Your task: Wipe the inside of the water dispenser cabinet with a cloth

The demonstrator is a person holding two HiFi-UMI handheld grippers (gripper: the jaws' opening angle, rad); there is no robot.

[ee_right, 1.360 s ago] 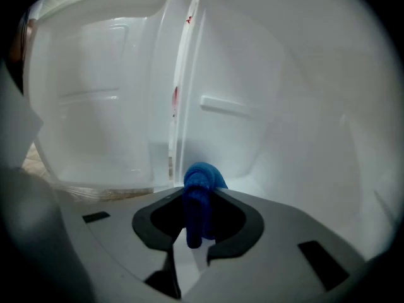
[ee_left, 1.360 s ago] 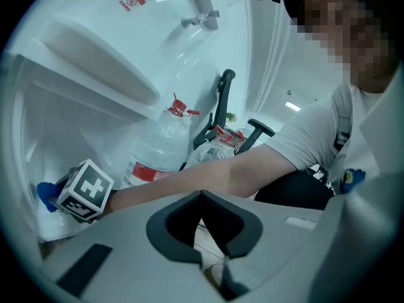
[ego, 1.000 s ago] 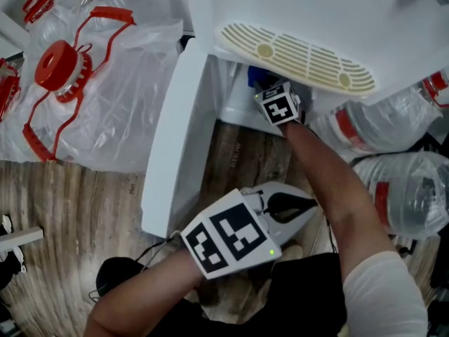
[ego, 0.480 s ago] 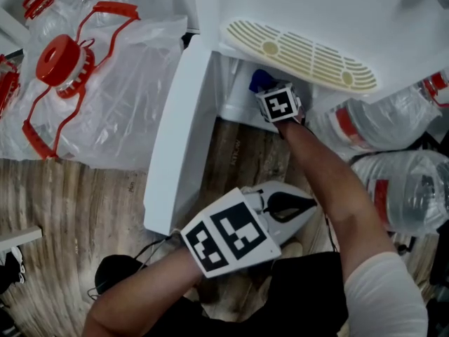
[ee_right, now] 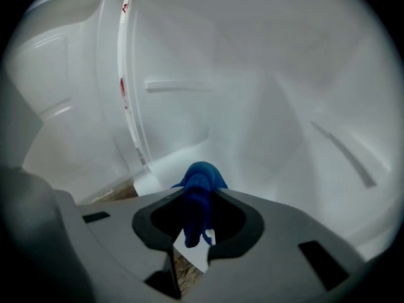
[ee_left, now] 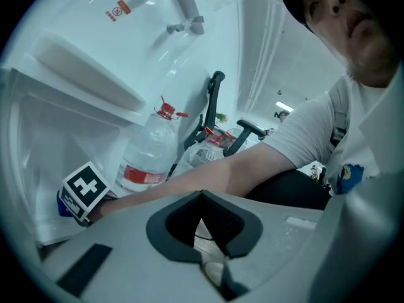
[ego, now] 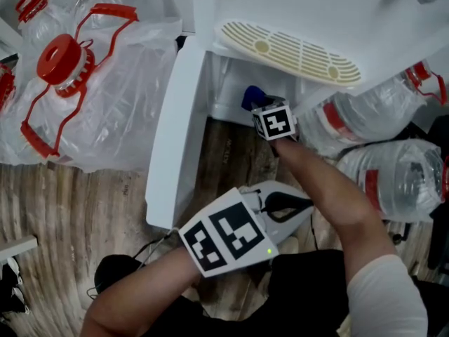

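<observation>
Blue cloth (ego: 251, 95) shows in the head view right at the mouth of the white cabinet (ego: 226, 97). It is pinched by the right gripper (ego: 261, 105), whose marker cube stands at the lower edge of the cabinet opening. The door (ego: 175, 128) hangs open at the left side of the cabinet, and a cream drip grille (ego: 287, 51) lies just above the opening. We see the left gripper (ego: 303, 203) well below the cabinet, over the wooden floor (ego: 70, 202), close to the person's body and beside the right forearm (ego: 330, 188). Big water bottles wrapped in clear plastic lie on both sides of the cabinet, one with a red cap (ego: 59, 58) to its left and others (ego: 365, 118) to its right. In the left gripper view, the left gripper (ee_left: 202, 197) has its jaws closed tip to tip and we find nothing held between them. Beyond the jaws the right forearm (ee_left: 208, 175) reaches toward the cabinet, and a water bottle (ee_left: 148, 153) stands just behind it. In the right gripper view, the right gripper (ee_right: 197, 202) is clamped on the blue cloth (ee_right: 201, 177), which stands as a bunched fold between the jaws and pokes out in front of them. The white inner walls of the cabinet (ee_right: 265, 106) fill the view around it. We cannot tell if the cloth touches the cabinet bottom.
</observation>
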